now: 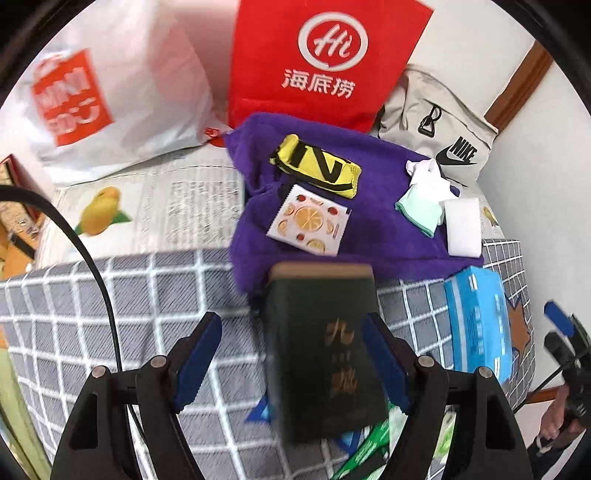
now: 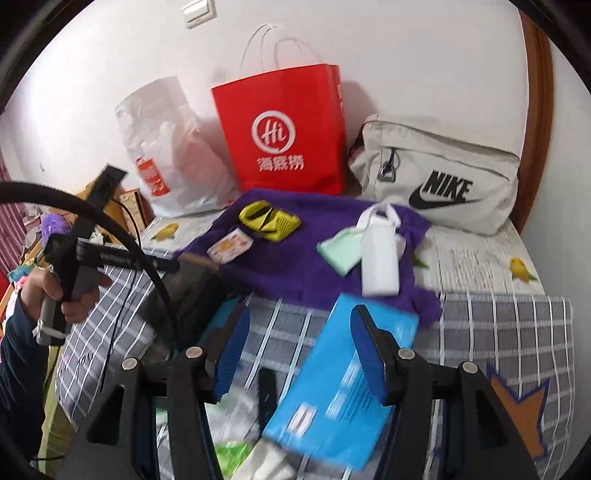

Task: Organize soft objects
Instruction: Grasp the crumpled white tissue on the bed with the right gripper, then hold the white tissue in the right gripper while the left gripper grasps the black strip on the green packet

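Purple towel (image 1: 388,236) — rumpled, strewn with small items

A lived-in room of a home, most likely a bedroom. The things lie on a bed covered by a grey checked sheet (image 2: 498,325) and a lemon-printed cover (image 1: 147,206), pushed against a plain white wall with a light switch (image 2: 199,11) and dark wooden trim (image 2: 535,122). Against the wall stand a red Haidilao paper bag (image 2: 284,133), a white Miniso plastic bag (image 1: 110,96) and a beige Nike pouch (image 2: 436,177). A purple fleece blanket (image 1: 369,236) is spread over the bed, carrying socks and small household items. Clutter shows past the bed's left edge.
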`<action>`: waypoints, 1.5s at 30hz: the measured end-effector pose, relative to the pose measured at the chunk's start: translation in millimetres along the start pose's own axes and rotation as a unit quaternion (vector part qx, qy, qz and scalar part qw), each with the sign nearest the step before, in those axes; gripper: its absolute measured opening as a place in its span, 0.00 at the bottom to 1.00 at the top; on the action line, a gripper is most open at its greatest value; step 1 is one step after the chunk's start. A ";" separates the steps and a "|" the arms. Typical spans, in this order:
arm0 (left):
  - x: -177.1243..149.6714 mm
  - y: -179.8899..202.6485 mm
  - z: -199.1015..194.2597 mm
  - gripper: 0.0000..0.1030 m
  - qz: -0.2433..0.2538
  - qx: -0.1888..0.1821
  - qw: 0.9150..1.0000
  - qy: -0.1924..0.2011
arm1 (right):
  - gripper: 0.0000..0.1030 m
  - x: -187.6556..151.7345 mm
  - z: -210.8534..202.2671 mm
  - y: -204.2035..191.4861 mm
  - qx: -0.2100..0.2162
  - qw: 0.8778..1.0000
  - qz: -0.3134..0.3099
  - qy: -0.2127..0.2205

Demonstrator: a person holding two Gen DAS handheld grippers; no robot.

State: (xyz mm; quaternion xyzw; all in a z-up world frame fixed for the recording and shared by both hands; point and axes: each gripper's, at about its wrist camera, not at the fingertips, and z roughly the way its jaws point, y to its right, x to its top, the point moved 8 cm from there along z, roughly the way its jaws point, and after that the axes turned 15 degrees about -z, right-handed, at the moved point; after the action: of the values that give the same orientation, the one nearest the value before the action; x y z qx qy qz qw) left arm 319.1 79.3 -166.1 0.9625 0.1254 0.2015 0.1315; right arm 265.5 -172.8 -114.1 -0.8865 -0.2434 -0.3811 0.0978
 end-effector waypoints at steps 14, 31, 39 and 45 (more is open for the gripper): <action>-110.3 1.1 -16.3 0.75 0.022 -0.045 0.999 0.008 | 0.63 -124.1 -2.9 -70.8 0.046 0.993 0.074 -0.077; -163.5 3.5 -3.8 0.76 0.039 0.003 0.999 -0.022 | 0.34 -137.9 5.4 -101.5 0.001 0.996 0.025 -0.080; -174.4 14.3 2.9 0.76 0.062 -0.011 0.998 -0.025 | 0.34 -138.8 -14.4 -87.4 0.013 0.997 0.053 -0.060; -179.1 20.5 10.8 0.76 0.113 0.010 0.993 -0.019 | 0.34 -136.3 -25.8 -74.0 0.014 0.996 0.074 -0.046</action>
State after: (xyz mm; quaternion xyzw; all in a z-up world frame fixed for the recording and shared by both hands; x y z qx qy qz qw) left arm 168.6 5.2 -233.0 0.9755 0.0154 0.1951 0.1010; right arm 131.3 -166.9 -195.8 -0.9173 -0.1865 -0.3283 0.1266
